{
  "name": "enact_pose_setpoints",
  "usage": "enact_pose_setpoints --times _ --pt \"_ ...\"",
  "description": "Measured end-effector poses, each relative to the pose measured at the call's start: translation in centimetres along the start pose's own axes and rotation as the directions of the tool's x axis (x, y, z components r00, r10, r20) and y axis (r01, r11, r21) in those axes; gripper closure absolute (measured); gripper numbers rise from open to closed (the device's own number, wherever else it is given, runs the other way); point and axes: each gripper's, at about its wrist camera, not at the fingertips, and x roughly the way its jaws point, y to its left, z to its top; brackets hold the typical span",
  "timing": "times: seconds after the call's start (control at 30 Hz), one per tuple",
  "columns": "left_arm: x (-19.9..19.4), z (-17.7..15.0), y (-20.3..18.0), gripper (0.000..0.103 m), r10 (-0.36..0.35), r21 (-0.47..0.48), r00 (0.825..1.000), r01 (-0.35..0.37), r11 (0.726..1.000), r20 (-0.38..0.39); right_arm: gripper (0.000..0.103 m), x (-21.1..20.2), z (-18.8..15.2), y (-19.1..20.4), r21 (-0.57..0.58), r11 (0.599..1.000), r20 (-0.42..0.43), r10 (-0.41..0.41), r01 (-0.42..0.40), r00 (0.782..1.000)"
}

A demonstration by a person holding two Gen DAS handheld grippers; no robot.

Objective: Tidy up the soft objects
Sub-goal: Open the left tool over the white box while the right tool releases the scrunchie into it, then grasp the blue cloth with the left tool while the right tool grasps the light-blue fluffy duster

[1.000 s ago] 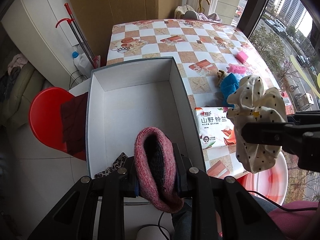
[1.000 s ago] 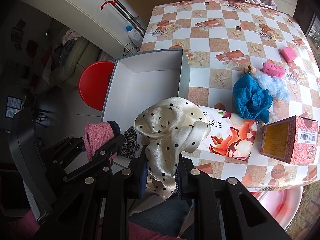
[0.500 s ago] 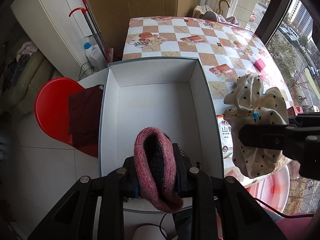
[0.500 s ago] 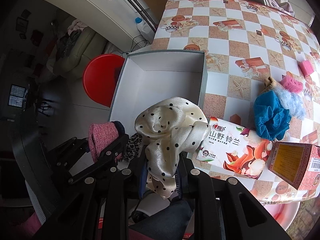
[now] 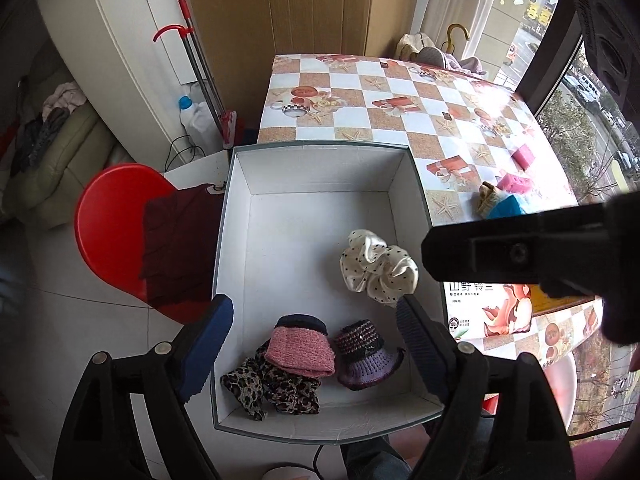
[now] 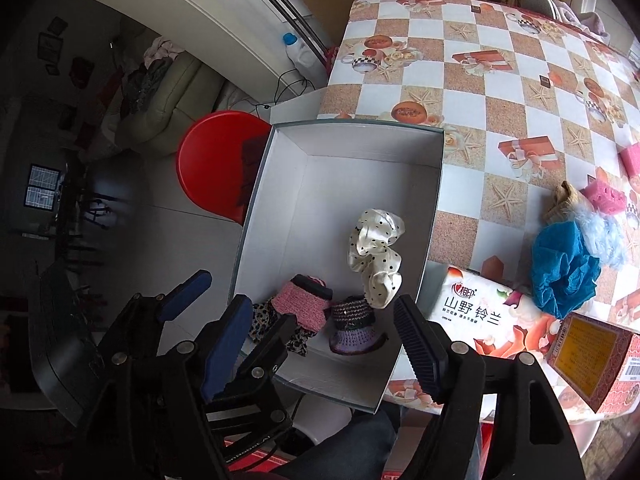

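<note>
Both tongs were spread wide and empty: left gripper point(image 5: 314, 316) and right gripper point(image 6: 320, 322) hovered over the near end of the white box point(image 5: 316, 176), which sat at the edge of the checkered table point(image 6: 500, 92). Inside lay the polka-dot scrunchie point(image 5: 378, 266) by the right wall, well apart from the near-end cluster: pink knit hat point(image 5: 300, 350) touching the leopard-print fabric point(image 5: 272, 386), purple knit hat point(image 5: 366, 356) just beside.

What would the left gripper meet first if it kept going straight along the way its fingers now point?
Probably the pink knit hat lying in the white box, centred between the open left gripper fingers; depth is unclear.
</note>
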Motion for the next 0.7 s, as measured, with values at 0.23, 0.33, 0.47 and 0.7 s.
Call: enact_pose_setpoints --times 0.23,0.33,0.47,0.7 --pt "-1.8 1.0 1.2 0.0 -0.091 -0.091 0.992 0.098 0.991 0.086 0.0 -1.0 0.2 -1.8 0.052 0.999 -0.01 0.003 -0.003 1.0" --pt "-2.2 1.7 1.6 0.0 -0.148 -0.131 0.985 0.159 0.979 0.092 0.0 -1.3 -0.1 -3.9 0.116 0.993 -0.039 -0.002 0.006 0.999" --pt "-2.4 2.8 2.1 0.0 -0.174 -0.168 0.982 0.185 0.968 0.078 0.0 -2.5 -1.3 -8.2 0.244 0.97 -0.055 0.028 -0.014 0.998" --pt "-2.2 5.4 2.6 0.0 -0.219 -0.228 0.975 0.221 0.948 0.036 0.0 -8.3 -3.4 -16.5 0.435 0.899 0.048 0.026 -0.045 0.998"
